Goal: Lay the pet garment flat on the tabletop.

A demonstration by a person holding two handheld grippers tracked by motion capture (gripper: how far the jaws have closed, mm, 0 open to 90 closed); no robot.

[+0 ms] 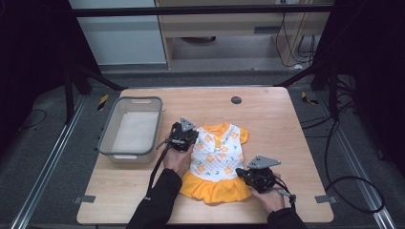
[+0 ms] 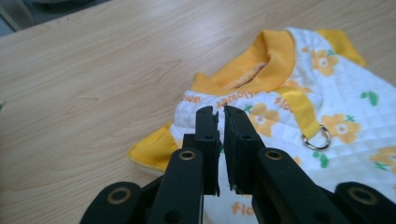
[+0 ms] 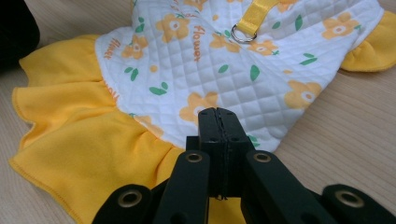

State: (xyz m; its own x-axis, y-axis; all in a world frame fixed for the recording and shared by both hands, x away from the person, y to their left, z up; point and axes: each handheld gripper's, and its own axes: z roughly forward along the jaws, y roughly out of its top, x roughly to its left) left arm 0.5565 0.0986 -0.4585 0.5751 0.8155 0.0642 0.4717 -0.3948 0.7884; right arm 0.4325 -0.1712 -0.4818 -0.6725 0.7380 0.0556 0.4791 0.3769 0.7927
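Small quilted white dress (image 1: 217,157) with orange flowers, yellow collar and yellow ruffled skirt: lies flat on the wooden worktop (image 1: 267,109), long axis running from the collar at the far end to the skirt at the near end. Grey plastic bin (image 1: 107,136) off the dress's left side, apart from it.

Left fingers (image 2: 208,126) at the dress's left shoulder, just above the yellow sleeve, pointing across the garment toward the metal ring (image 2: 316,137) on its yellow strap. Nearly together, a thin slit left between them; cannot tell whether cloth is pinched there.

Right fingers (image 3: 210,126) at the dress's right edge, where quilted body meets skirt, aimed inward. Pressed tight together at the fabric's border; cannot tell if any cloth sits between.

Diagonal corners covered, so a lift or fold looks ready, judging by the placement.
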